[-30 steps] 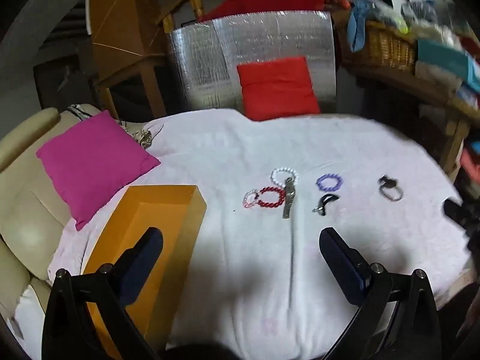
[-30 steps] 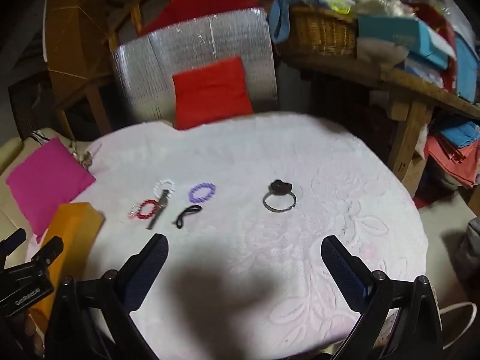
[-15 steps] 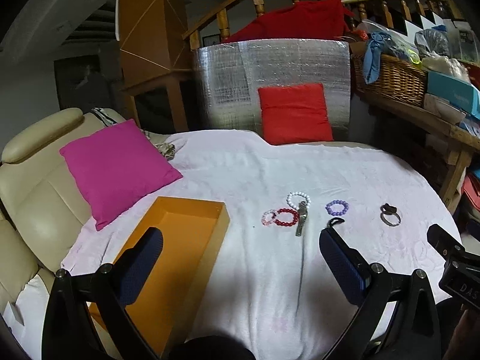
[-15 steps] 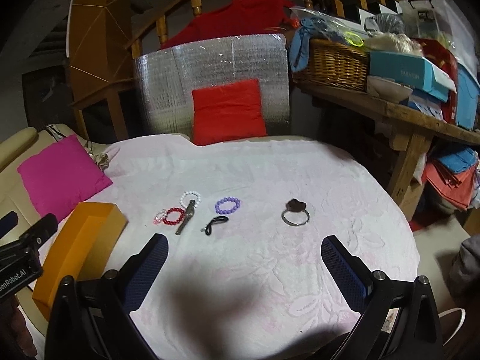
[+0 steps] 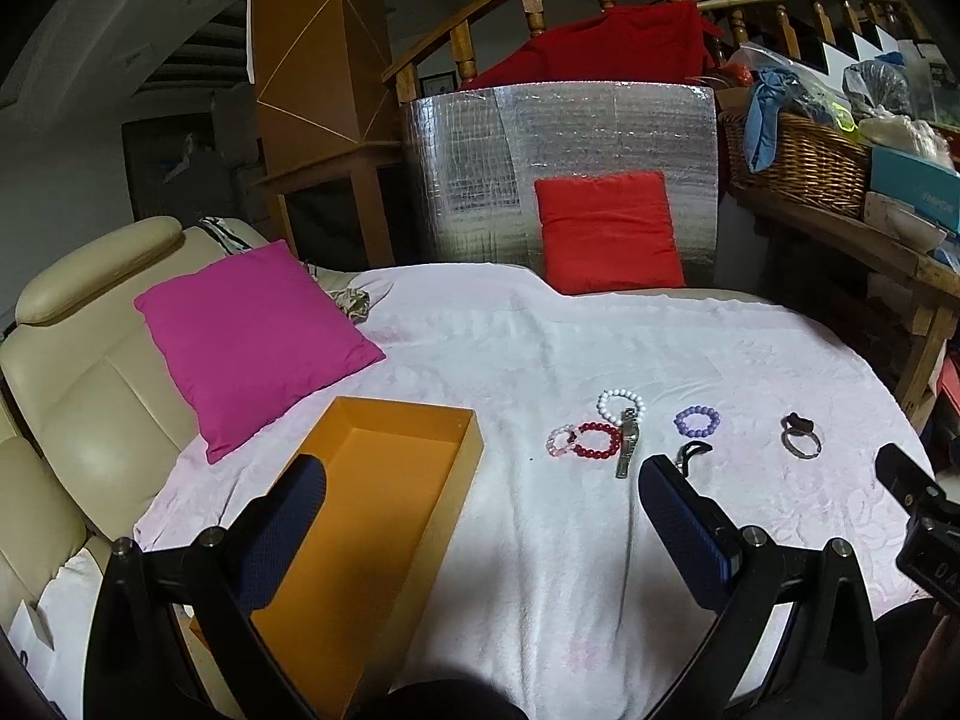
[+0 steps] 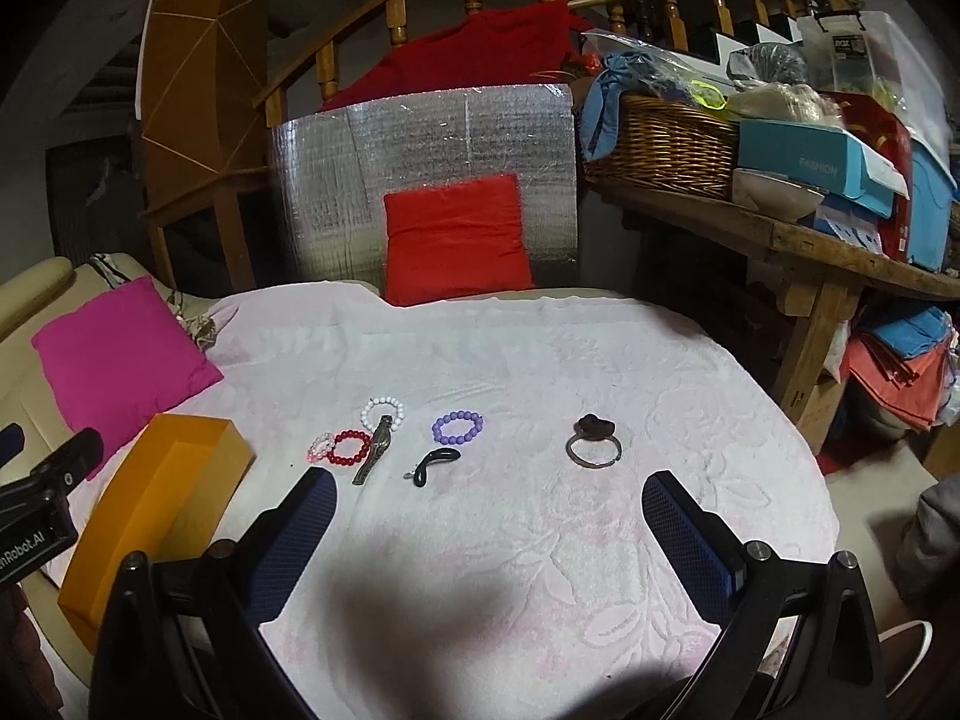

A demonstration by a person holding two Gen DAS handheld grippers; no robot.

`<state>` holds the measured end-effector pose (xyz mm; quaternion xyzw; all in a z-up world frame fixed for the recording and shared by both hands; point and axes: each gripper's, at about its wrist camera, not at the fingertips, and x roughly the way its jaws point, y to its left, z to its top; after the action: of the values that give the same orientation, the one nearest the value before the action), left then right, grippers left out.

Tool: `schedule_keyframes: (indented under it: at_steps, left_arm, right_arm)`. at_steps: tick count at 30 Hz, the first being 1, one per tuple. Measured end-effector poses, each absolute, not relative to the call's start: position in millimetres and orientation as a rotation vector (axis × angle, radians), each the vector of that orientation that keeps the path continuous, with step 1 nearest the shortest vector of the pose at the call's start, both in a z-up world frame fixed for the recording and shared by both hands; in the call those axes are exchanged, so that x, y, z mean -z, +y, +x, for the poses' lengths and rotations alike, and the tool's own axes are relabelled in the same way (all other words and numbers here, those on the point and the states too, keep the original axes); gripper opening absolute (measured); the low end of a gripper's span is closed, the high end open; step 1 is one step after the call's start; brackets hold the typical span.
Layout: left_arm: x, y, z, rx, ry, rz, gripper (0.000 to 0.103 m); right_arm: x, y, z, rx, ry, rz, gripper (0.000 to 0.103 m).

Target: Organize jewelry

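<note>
An open orange box (image 5: 384,480) (image 6: 162,504) lies on the white blanket at the left. Jewelry lies in a loose row: a white bead bracelet (image 5: 620,403) (image 6: 382,410), a red bead bracelet (image 5: 597,441) (image 6: 349,447), a small pink one (image 5: 559,441), a metal watch (image 5: 627,441) (image 6: 375,450), a purple bracelet (image 5: 696,420) (image 6: 458,426), a black curved piece (image 5: 693,452) (image 6: 432,463) and a metal bangle with a dark ornament (image 5: 801,437) (image 6: 593,443). My left gripper (image 5: 480,516) and right gripper (image 6: 489,525) are open and empty, above the blanket short of the jewelry.
A pink cushion (image 5: 252,336) leans on the cream sofa (image 5: 78,372) at the left. A red cushion (image 5: 606,231) and a silver foil panel (image 5: 510,168) stand at the back. A wooden bench with a wicker basket (image 6: 660,144) and boxes is at the right.
Both grippers have drawn back and up from the blanket, so the jewelry and box sit farther off and more of the room shows. Nothing on the blanket has moved.
</note>
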<state>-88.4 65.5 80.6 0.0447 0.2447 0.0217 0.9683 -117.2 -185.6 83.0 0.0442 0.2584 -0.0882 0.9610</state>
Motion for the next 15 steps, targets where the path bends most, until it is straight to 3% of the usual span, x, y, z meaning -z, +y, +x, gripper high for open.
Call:
schedule_keyframes:
  at_steps: [15]
  left_arm:
    - [-69.2, 69.5, -78.0, -0.046, 0.529, 0.072, 0.103]
  right_arm:
    - [-75.4, -172.3, -110.3, 0.170, 0.541, 0.044, 0.103]
